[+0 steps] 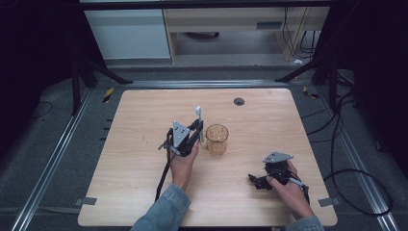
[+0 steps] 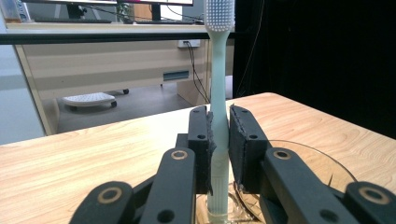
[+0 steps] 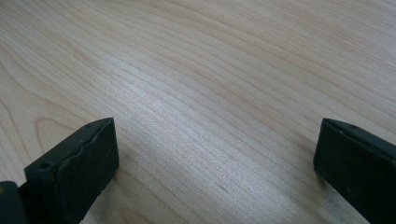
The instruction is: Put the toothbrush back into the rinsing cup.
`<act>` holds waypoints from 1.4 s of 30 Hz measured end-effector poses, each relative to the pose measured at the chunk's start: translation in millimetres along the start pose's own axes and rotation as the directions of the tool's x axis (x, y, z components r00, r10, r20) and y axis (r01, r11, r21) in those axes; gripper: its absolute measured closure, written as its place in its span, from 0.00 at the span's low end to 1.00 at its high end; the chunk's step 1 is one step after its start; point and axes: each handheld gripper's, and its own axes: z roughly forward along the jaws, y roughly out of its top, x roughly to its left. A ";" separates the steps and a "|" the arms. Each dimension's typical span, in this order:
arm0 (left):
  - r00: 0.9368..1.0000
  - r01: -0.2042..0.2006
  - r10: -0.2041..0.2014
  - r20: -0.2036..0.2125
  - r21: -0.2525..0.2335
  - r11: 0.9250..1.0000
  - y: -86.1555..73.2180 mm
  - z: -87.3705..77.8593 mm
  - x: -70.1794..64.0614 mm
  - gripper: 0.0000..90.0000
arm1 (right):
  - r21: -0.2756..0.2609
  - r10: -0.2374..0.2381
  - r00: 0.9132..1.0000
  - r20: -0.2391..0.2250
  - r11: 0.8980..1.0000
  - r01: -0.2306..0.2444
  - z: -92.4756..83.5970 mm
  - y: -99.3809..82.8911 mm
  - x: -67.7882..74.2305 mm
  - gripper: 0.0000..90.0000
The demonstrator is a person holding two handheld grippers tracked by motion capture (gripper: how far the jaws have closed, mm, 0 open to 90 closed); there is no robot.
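A pale green toothbrush (image 2: 218, 88) with white bristles stands upright between the pads of my left gripper (image 2: 219, 140), which is shut on its handle. In the high view the left gripper (image 1: 197, 129) holds the toothbrush (image 1: 198, 115) just left of an amber glass cup (image 1: 217, 139) near the table's middle. The rim of that glass (image 2: 322, 163) curves just beyond and below the jaws in the left gripper view. My right gripper (image 1: 256, 180) rests low at the table's front right. Its jaws stand wide apart over bare wood (image 3: 215, 126) with nothing between them.
The wooden table (image 1: 144, 159) has a small round grommet (image 1: 239, 101) near its far edge. Black cables (image 1: 351, 159) trail on the floor at the right. A desk and a white cabinet stand beyond the table.
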 end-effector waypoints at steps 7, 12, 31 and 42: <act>1.000 -0.013 0.013 -0.001 0.013 1.000 -3.7 -0.9 -1.0 0.88 | 0.000 0.000 1.000 0.000 1.000 0.000 0.0 0.0 0.0 0.00; 1.000 -0.009 0.009 -0.003 0.018 1.000 -5.7 -1.3 -0.9 0.88 | 0.000 0.000 1.000 0.000 1.000 0.000 0.0 0.0 0.0 0.00; 1.000 -0.008 0.008 0.001 0.034 0.999 -11.9 -2.0 -1.0 0.87 | 0.000 0.000 1.000 0.000 1.000 0.000 0.0 0.0 0.0 0.00; 1.000 -0.009 0.009 0.003 0.046 0.999 -14.3 -2.1 -0.5 0.87 | 0.000 0.000 1.000 0.000 1.000 0.000 0.0 0.0 0.0 0.00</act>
